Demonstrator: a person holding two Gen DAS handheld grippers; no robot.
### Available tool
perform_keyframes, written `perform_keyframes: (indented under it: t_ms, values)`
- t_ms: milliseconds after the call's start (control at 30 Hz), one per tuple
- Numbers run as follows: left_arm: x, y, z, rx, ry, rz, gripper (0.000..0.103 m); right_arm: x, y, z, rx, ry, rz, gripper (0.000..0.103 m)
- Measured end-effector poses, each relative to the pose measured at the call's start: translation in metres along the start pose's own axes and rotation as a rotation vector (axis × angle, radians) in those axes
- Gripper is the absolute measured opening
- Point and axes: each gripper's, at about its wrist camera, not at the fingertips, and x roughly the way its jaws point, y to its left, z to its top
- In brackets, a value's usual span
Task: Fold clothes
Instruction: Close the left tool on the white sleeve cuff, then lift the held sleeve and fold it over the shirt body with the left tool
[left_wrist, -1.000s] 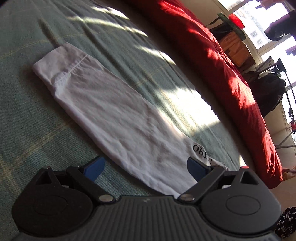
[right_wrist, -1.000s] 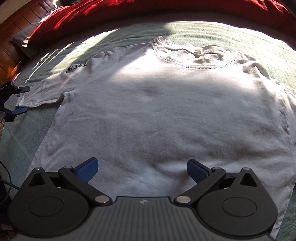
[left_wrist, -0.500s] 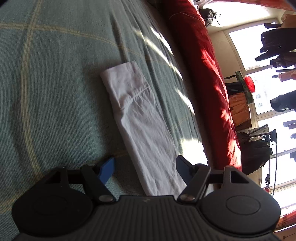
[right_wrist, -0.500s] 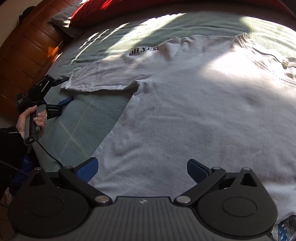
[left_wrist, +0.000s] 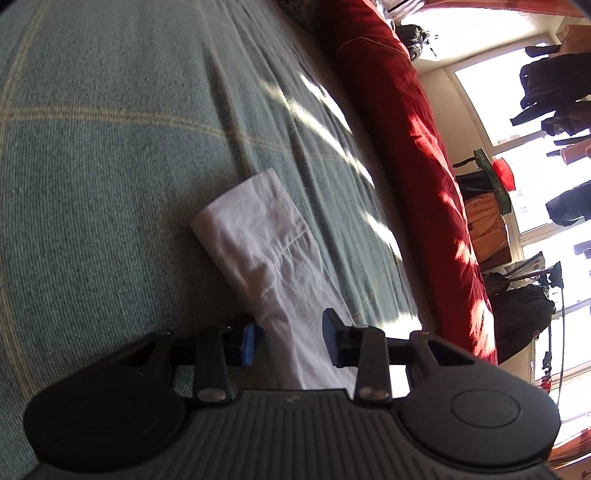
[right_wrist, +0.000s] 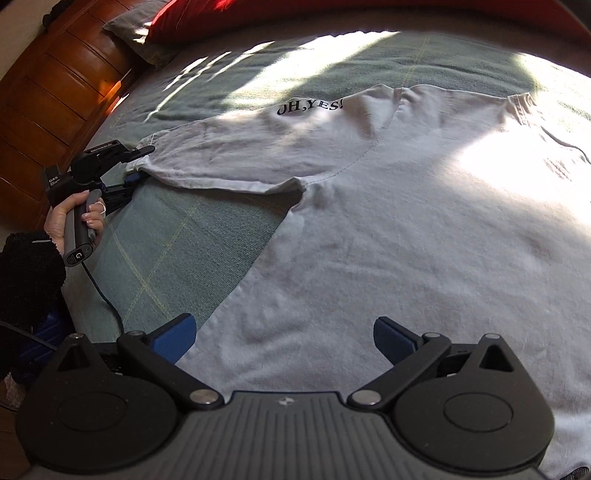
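A white T-shirt (right_wrist: 406, 240) lies flat on the green bed cover (right_wrist: 177, 240), with "OH,YES!" (right_wrist: 310, 107) printed by its sleeve (right_wrist: 240, 158). In the right wrist view a hand (right_wrist: 74, 218) holds my left gripper (right_wrist: 138, 164) at the sleeve's cuff, one finger above the cloth and one below. In the left wrist view the sleeve (left_wrist: 266, 240) runs between the fingers of the left gripper (left_wrist: 291, 341), which are narrowed with a gap still showing. My right gripper (right_wrist: 284, 338) is open over the shirt's lower side edge, nothing between its fingers.
A red duvet (left_wrist: 417, 147) is bunched along the far side of the bed. A wooden headboard (right_wrist: 55, 92) and a grey pillow (right_wrist: 140, 33) lie beyond the sleeve. Bags (left_wrist: 517, 314) and hanging clothes stand by the window. A cable trails from the left handle.
The left gripper has slid onto the sleeve's cuff and its fingers have narrowed around the cloth. The right gripper has swung left toward the shirt's side edge, still open.
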Motion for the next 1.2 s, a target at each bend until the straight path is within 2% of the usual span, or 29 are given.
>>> perform_keyframes:
  t_ms: [167, 200, 500, 600, 733, 933, 1200]
  values:
    - [-0.012, 0.011, -0.012, -0.044, -0.026, -0.023, 0.036, 0.001, 0.000, 0.003, 0.006, 0.006, 0.006, 0.103]
    - [-0.011, 0.013, -0.013, -0.048, -0.033, -0.025, 0.032, 0.001, 0.000, 0.003, 0.010, 0.008, 0.004, 0.103]
    - [0.013, 0.007, 0.008, -0.026, -0.090, -0.018, 0.030, 0.001, -0.010, 0.009, 0.019, 0.004, -0.018, 0.103]
    - [0.012, 0.004, 0.007, -0.002, -0.091, -0.008, 0.029, 0.002, -0.011, 0.010, 0.024, -0.001, -0.017, 0.103]
    - [0.012, -0.003, 0.006, 0.028, -0.096, 0.048, 0.016, 0.002, -0.011, 0.007, 0.022, -0.004, -0.021, 0.103]
    - [0.015, -0.017, 0.003, 0.070, -0.113, 0.113, 0.013, 0.001, -0.011, 0.003, 0.019, -0.008, -0.026, 0.103]
    - [0.006, -0.045, 0.002, 0.209, -0.100, 0.086, 0.012, -0.004, -0.015, -0.004, 0.027, -0.023, -0.032, 0.103]
